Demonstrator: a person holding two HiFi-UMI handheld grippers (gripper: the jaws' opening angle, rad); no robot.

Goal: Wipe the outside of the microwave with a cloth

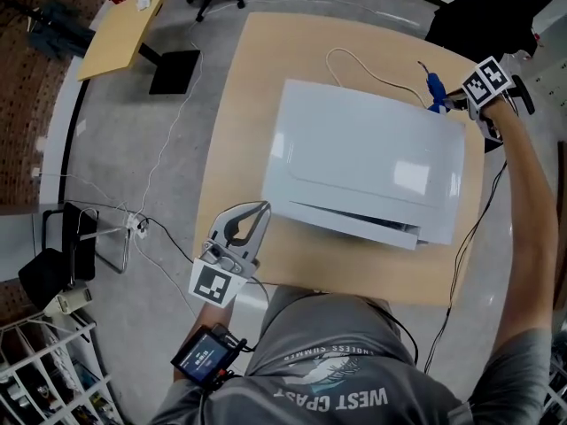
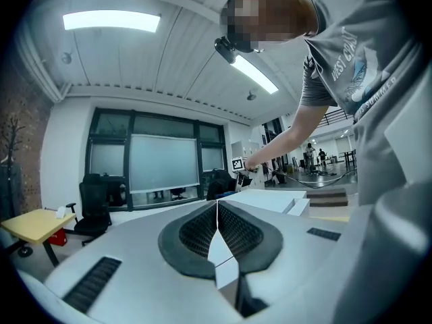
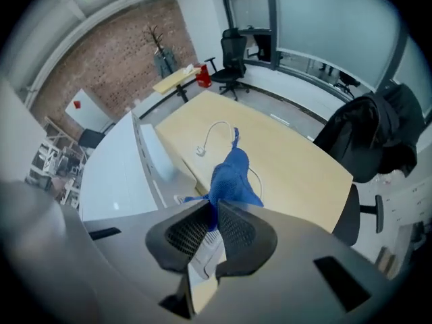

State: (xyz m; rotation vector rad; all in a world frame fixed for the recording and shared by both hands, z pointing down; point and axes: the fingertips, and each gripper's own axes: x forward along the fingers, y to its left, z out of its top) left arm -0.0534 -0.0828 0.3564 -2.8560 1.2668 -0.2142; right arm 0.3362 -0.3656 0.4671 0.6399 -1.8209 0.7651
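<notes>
Grey office floor (image 1: 168, 149) surrounds a pale wooden table (image 1: 239, 104). The white microwave (image 1: 368, 158) sits towards the table's right, seen from above.

My left gripper (image 1: 257, 209) hangs off the table's near left edge, clear of the microwave. Its jaws are pressed together with nothing between them.

My right gripper (image 1: 440, 103) is at the microwave's far right corner, tilted steeply down. Its jaws are clamped on the blue cloth (image 3: 233, 177), which dangles over the table just behind the casing.

Judgement: the cloth is being carried to a panel, not wiping. The next move calls for laying it flat against the rear or right side and pressing, while keeping clear of the white cable (image 1: 354, 60) on the far tabletop.

Not established:
- whether the cloth touches the casing;
- the microwave's front and right faces, hidden from above;
- whether the near edge shows a door ajar.
</notes>
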